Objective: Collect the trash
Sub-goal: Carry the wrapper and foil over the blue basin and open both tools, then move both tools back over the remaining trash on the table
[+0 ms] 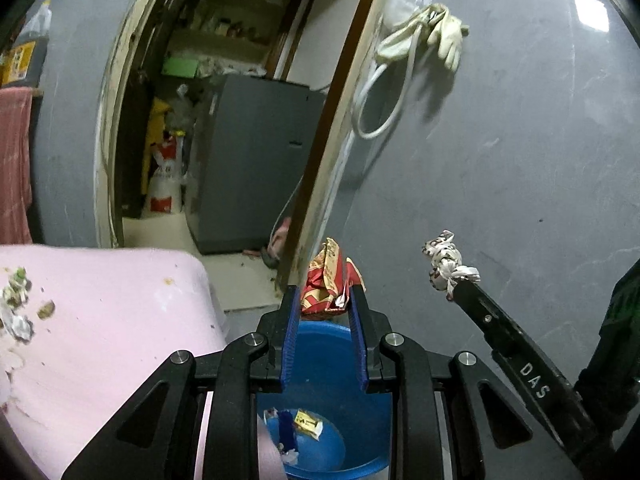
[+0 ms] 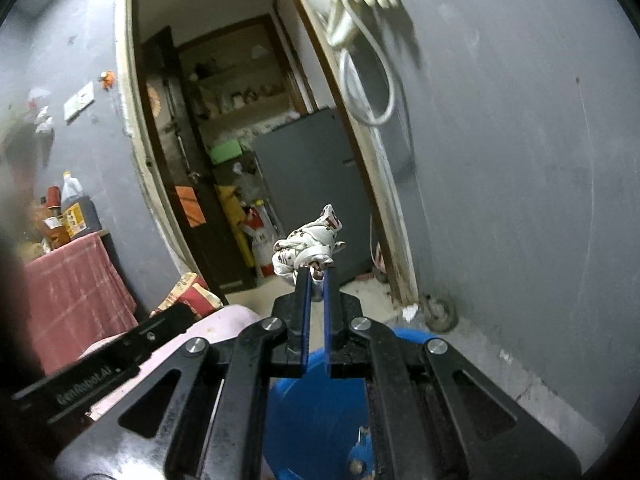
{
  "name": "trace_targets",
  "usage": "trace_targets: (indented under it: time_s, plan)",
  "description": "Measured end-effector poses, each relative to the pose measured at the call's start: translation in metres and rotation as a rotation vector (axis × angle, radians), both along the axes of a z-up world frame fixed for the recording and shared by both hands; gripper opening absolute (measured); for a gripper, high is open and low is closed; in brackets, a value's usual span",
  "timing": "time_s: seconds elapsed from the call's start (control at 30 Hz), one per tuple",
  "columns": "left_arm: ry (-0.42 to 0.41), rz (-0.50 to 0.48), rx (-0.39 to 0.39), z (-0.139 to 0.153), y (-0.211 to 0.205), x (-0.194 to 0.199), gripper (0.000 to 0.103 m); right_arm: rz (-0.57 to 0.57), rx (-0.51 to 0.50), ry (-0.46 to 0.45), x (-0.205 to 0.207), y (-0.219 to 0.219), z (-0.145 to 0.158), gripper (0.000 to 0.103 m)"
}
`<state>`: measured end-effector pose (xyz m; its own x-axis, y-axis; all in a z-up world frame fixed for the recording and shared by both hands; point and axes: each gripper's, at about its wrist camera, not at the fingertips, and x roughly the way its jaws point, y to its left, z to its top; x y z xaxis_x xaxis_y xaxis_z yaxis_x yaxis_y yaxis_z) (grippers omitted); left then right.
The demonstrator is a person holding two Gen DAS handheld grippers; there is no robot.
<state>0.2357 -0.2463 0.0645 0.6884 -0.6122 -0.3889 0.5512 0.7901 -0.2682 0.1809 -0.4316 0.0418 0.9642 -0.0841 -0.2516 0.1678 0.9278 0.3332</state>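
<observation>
Left gripper pinching a crumpled red-and-gold snack wrapper between its blue pads, wrapper standing up out of the fingertips, held above the blue bin. Right gripper nearly closed on a twisted white printed wrapper, which sticks up and to 11 o'clock past its tips; from the left wrist view the same wad shows at 2 o'clock from the red wrapper, well apart from it. Bin sits directly under both grippers; inside it, small scraps lie on the bottom, one yellow, one blue-and-white. Pink surface at 9 o'clock from the bin, with bits of litter along its far left edge. Grey wall behind, from 12 to 3 o'clock. Pale gloves and a loop of white cord hang at 12 o'clock beside the door frame. Through the doorway, a grey cabinet, shelves above it, a red-and-white sack to its left. Red cloth at 9 o'clock in the right wrist view, bottles standing on it.
</observation>
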Motion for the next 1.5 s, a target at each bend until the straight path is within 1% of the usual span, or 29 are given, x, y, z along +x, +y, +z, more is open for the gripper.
trace_targets:
  time_s: [0.17,0.3,0.43,0.47,0.53,0.7,0.77,0.83,0.87,0.9,0.93,1.0,1.03,1.07,1.1,1.13,1.2,1.23,1.27,1.3,1.33,1.4,1.47,1.5]
  plan:
    - [0.075,-0.016,0.033,-0.02,-0.01,0.012,0.022,0.006,0.068,0.072,0.012,-0.013,-0.015,0.006]
    - [0.159,-0.038,0.027,-0.037,-0.011,0.026,0.023,0.018,0.103,0.139,0.025,-0.018,-0.026,0.007]
    - [0.2,-0.029,0.026,-0.047,-0.007,0.034,0.025,0.019,0.116,0.194,0.034,-0.02,-0.034,0.007]
    - [0.205,-0.023,0.026,-0.048,-0.006,0.035,0.028,0.02,0.122,0.208,0.037,-0.022,-0.037,0.008]
    - [0.204,-0.016,0.021,-0.047,-0.002,0.037,0.032,0.028,0.138,0.231,0.042,-0.024,-0.041,0.009]
    - [0.195,0.006,0.023,-0.043,0.008,0.037,0.034,0.05,0.15,0.264,0.049,-0.025,-0.047,0.01]
    - [0.18,0.025,0.016,-0.04,0.016,0.034,0.043,0.054,0.145,0.258,0.049,-0.023,-0.045,0.01]
    - [0.156,0.046,0.009,-0.036,0.026,0.029,0.048,0.058,0.14,0.25,0.046,-0.022,-0.045,0.012]
    - [0.144,0.059,0.01,-0.033,0.03,0.027,0.051,0.06,0.138,0.245,0.045,-0.021,-0.044,0.016]
    - [0.134,0.069,0.011,-0.03,0.034,0.026,0.052,0.061,0.135,0.241,0.045,-0.02,-0.044,0.024]
    - [0.117,0.085,0.009,-0.027,0.041,0.023,0.054,0.064,0.132,0.235,0.044,-0.019,-0.043,0.029]
    - [0.089,0.117,0.0,-0.021,0.052,0.018,0.059,0.071,0.122,0.214,0.042,-0.015,-0.039,0.043]
    - [0.075,0.131,-0.003,-0.018,0.057,0.015,0.065,0.072,0.112,0.198,0.041,-0.013,-0.037,0.046]
    - [0.056,0.151,-0.006,-0.014,0.064,0.013,0.073,0.072,0.097,0.178,0.038,-0.01,-0.033,0.053]
    - [0.042,0.165,-0.005,-0.011,0.069,0.01,0.077,0.074,0.082,0.156,0.035,-0.007,-0.03,0.06]
    - [0.014,0.19,-0.003,-0.007,0.077,0.006,0.082,0.077,0.07,0.138,0.034,-0.004,-0.027,0.063]
    - [-0.026,0.231,0.001,0.0,0.09,0.001,0.087,0.087,0.035,0.095,0.029,0.005,-0.02,0.077]
    - [-0.045,0.254,0.003,0.002,0.096,-0.002,0.093,0.093,0.024,0.078,0.027,0.009,-0.017,0.08]
    - [-0.064,0.278,0.005,0.003,0.1,-0.006,0.1,0.101,0.009,0.052,0.024,0.014,-0.014,0.086]
    - [-0.103,0.338,0.008,0.006,0.109,-0.012,0.101,0.111,-0.005,0.021,0.02,0.019,-0.01,0.089]
    - [-0.135,0.388,0.007,0.008,0.118,-0.017,0.101,0.122,-0.013,-0.009,0.017,0.023,-0.006,0.091]
    - [-0.172,0.434,0.014,0.009,0.13,-0.025,0.101,0.149,-0.025,-0.072,0.009,0.032,0.001,0.099]
    - [-0.202,0.469,0.032,0.01,0.14,-0.032,0.101,0.179,-0.03,-0.131,0.002,0.041,0.007,0.103]
    - [-0.219,0.486,0.042,0.011,0.144,-0.036,0.101,0.194,-0.036,-0.16,-0.001,0.046,0.01,0.103]
